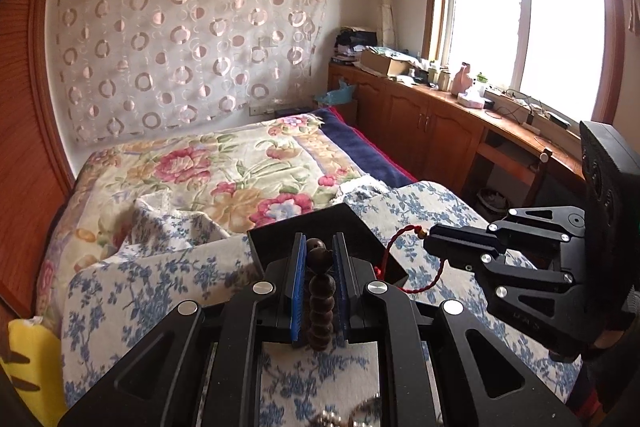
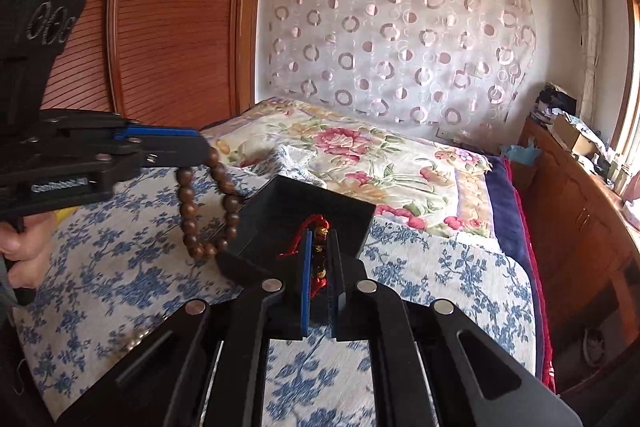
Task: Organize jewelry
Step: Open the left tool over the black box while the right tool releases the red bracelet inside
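My left gripper [image 1: 319,247] is shut on a brown wooden bead bracelet [image 1: 320,303], which hangs in a loop in the right wrist view [image 2: 202,211], just left of a black open box [image 2: 304,211] on the bed. My right gripper [image 2: 320,239] is shut on a red cord bracelet [image 2: 319,251] with gold beads, held over the box's near edge. In the left wrist view the box [image 1: 360,231] lies just past my left fingertips, and the right gripper [image 1: 430,245] holds the red cord [image 1: 420,281] at its right side.
The box sits on a blue-flowered cloth [image 2: 440,267] over a floral quilt [image 1: 224,167]. A wooden wardrobe [image 2: 172,19] stands on the left, a cluttered wooden cabinet [image 1: 440,115] under the window on the right. Silver beads [image 1: 360,413] lie below my left gripper.
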Demonstrator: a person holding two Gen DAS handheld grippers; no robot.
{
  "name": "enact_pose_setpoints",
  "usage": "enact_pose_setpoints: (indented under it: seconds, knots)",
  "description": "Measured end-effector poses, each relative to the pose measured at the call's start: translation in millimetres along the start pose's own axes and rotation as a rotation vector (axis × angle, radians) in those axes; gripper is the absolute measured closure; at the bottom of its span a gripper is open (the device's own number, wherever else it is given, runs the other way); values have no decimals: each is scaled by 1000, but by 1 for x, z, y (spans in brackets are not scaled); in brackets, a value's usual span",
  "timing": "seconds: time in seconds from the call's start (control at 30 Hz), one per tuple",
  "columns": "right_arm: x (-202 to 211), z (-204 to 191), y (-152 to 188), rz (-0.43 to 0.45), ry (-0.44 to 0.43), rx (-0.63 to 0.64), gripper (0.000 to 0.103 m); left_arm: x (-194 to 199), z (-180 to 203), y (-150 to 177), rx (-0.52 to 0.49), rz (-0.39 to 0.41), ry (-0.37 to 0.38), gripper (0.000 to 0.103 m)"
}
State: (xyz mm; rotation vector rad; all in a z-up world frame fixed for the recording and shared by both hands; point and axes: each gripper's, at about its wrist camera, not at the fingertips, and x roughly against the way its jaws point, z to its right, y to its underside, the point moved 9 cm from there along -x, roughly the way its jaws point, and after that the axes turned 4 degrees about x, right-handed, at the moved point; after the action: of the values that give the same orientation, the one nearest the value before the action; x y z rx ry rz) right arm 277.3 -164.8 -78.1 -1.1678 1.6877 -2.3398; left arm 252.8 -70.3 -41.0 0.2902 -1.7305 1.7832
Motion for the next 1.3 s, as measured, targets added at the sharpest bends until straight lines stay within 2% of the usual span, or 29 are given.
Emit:
enact_pose_setpoints:
  seconds: [0.27, 0.5, 0.77, 0.83, 1.03, 1.1, 1.13, 1.2, 1.23, 1.27, 1.3]
  knots:
    - [-27, 5, -1, -18, -25, -13, 95, -39, -3, -1, 12, -41, 2, 91]
    - [-39, 8, 2, -28, -34, -28, 95, -53, -8, -11, 16, -46, 1, 90]
    - [-52, 3, 4, -46, -47, -20, 95, -52, -18, -13, 42, -47, -3, 90]
    - [-57, -1, 4, -52, -48, -17, 95, -50, -20, -14, 39, -42, -14, 84]
    - [-64, -5, 1, -66, -48, -1, 94, -38, -28, -8, 31, -37, -35, 82]
    - [-67, -5, 2, -75, -58, -2, 94, -32, -32, -1, 36, -38, -39, 78]
    - [-69, -4, 2, -82, -59, 0, 93, -29, -33, 3, 42, -39, -40, 75]
    - [-71, -3, 2, -92, -47, 0, 77, -24, -36, 9, 49, -43, -41, 74]
    - [-70, -3, 4, -92, -45, -2, 73, -20, -37, 15, 50, -45, -48, 74]
    - [-68, -2, 5, -91, -44, -6, 68, -18, -38, 18, 49, -46, -52, 74]
    - [-66, -2, 5, -89, -43, -11, 68, -14, -39, 24, 51, -49, -56, 73]
